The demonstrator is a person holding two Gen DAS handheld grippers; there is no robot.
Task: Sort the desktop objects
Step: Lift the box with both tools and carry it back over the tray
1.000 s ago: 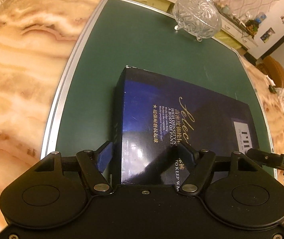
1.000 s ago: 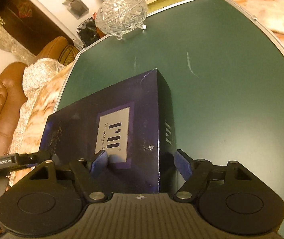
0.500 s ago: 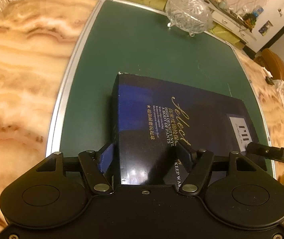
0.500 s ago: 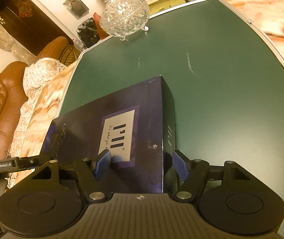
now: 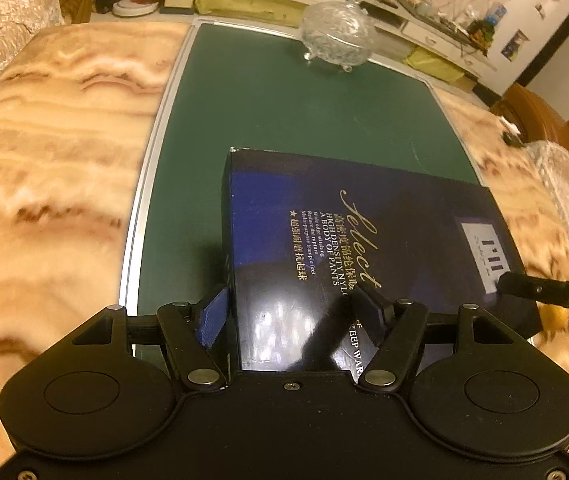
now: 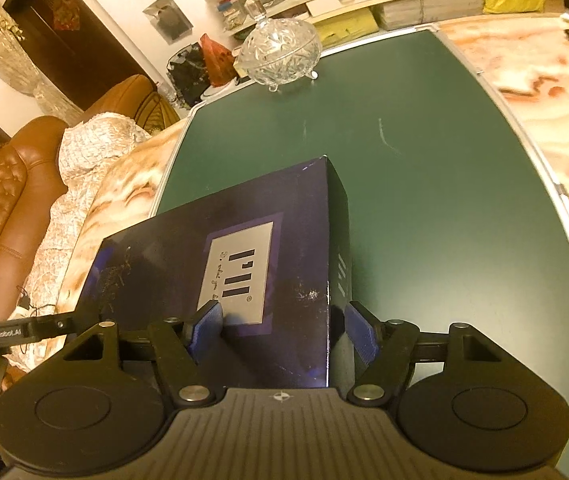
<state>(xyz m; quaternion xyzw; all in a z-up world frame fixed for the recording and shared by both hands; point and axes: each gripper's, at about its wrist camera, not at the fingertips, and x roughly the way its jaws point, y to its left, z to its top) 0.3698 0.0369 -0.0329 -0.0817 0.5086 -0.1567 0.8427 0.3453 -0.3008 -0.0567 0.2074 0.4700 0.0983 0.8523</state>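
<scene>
A flat dark blue box (image 5: 364,240) with gold lettering lies over the green mat (image 5: 284,112); it also shows in the right wrist view (image 6: 244,264). My left gripper (image 5: 296,308) is shut on the box's left near corner, one finger under its edge and one on top. My right gripper (image 6: 280,328) is shut on the box's right near corner in the same way. The box looks lifted a little off the mat. Each gripper's tip shows in the other's view: the right gripper (image 5: 540,290) and the left gripper (image 6: 24,330).
A cut-glass lidded bowl (image 5: 336,36) stands at the far edge of the mat, also in the right wrist view (image 6: 280,54). Marble tabletop (image 5: 52,160) flanks the mat. A brown leather sofa (image 6: 0,200) stands beyond the table.
Both grippers have drawn back and up with the box held between them; the glass bowl and the mat's far edge look further off.
</scene>
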